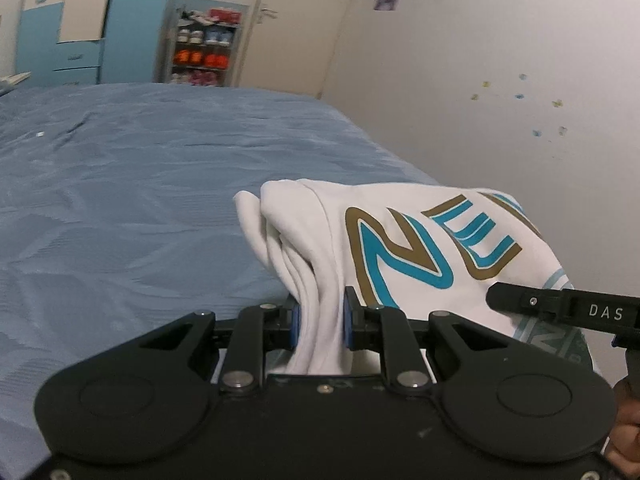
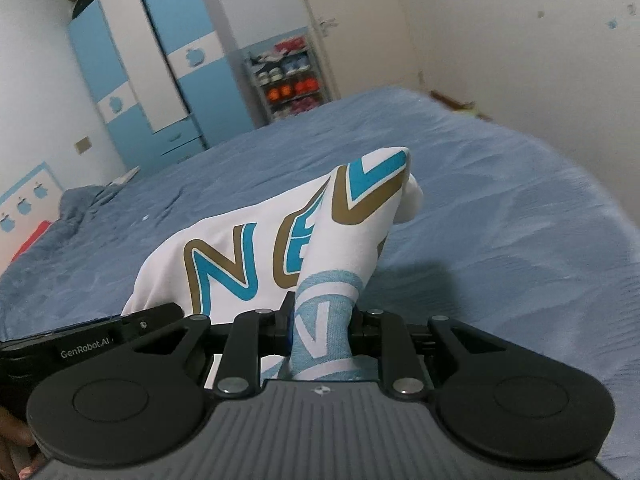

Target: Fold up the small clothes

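A white T-shirt (image 1: pixel 400 232) with teal and gold letters hangs lifted above the blue bed (image 1: pixel 120 200). My left gripper (image 1: pixel 320 316) is shut on a bunched white fold of it. In the right wrist view the same T-shirt (image 2: pixel 248 248) drapes between both tools, and my right gripper (image 2: pixel 322 320) is shut on a part with a pale blue print. The right tool's black side (image 1: pixel 560 312) shows at the right of the left wrist view. The left tool's side (image 2: pixel 88 340) shows at the left of the right wrist view.
The blue bedspread (image 2: pixel 500 240) spreads wide around the shirt, with a rumpled heap (image 2: pixel 80 204) at its far left. A white wall (image 1: pixel 500 80) runs close along the bed's right side. A blue and white wardrobe (image 2: pixel 152 68) and a shoe rack (image 1: pixel 204 48) stand beyond the bed.
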A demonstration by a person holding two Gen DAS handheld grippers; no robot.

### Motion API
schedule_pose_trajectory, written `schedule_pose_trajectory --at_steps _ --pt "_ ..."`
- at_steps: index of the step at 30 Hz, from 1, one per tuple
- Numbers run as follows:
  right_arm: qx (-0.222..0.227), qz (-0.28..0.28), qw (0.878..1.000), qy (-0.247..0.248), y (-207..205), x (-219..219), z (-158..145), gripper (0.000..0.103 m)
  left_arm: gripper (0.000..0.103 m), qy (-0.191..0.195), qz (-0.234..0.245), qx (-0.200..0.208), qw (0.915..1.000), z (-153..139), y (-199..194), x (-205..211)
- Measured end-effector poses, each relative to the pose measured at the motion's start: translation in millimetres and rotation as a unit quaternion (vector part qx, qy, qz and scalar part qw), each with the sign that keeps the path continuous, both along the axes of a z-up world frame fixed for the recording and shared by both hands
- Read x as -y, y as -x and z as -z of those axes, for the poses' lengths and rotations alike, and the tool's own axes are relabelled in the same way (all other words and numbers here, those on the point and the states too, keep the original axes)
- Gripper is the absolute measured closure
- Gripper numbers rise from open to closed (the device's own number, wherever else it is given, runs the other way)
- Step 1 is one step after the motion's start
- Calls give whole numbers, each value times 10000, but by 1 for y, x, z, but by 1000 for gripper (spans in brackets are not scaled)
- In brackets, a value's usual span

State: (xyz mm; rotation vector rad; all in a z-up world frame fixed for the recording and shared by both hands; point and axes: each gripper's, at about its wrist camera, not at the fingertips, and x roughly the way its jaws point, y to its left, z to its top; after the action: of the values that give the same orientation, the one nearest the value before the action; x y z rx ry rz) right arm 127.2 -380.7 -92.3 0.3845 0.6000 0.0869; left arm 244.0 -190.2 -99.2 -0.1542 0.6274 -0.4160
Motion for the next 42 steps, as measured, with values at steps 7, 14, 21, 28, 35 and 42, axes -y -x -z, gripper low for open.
schedule_pose_trajectory --at_steps 7,14,21,28,35,42 --pt "-58 347 9994 32 25 51 -3 79 86 66 337 9 9994 -8 16 62" --pt "-87 473 9988 67 35 71 20 79 86 189 472 -232 9984 9 13 89" --pt "-439 414 9981 -135 28 74 87 79 85 -149 648 -595 9960 69 5 108" --pt "-243 625 9972 -318 38 70 169 58 45 -224 640 -682 9954 143 5 97" --pt "908 1679 9799 582 76 66 106 57 47 -624 410 859 9935 78 32 95" --pt "1260 1763 9699 1110 50 25 100 71 45 -725 179 2243 9717 76 67 139"
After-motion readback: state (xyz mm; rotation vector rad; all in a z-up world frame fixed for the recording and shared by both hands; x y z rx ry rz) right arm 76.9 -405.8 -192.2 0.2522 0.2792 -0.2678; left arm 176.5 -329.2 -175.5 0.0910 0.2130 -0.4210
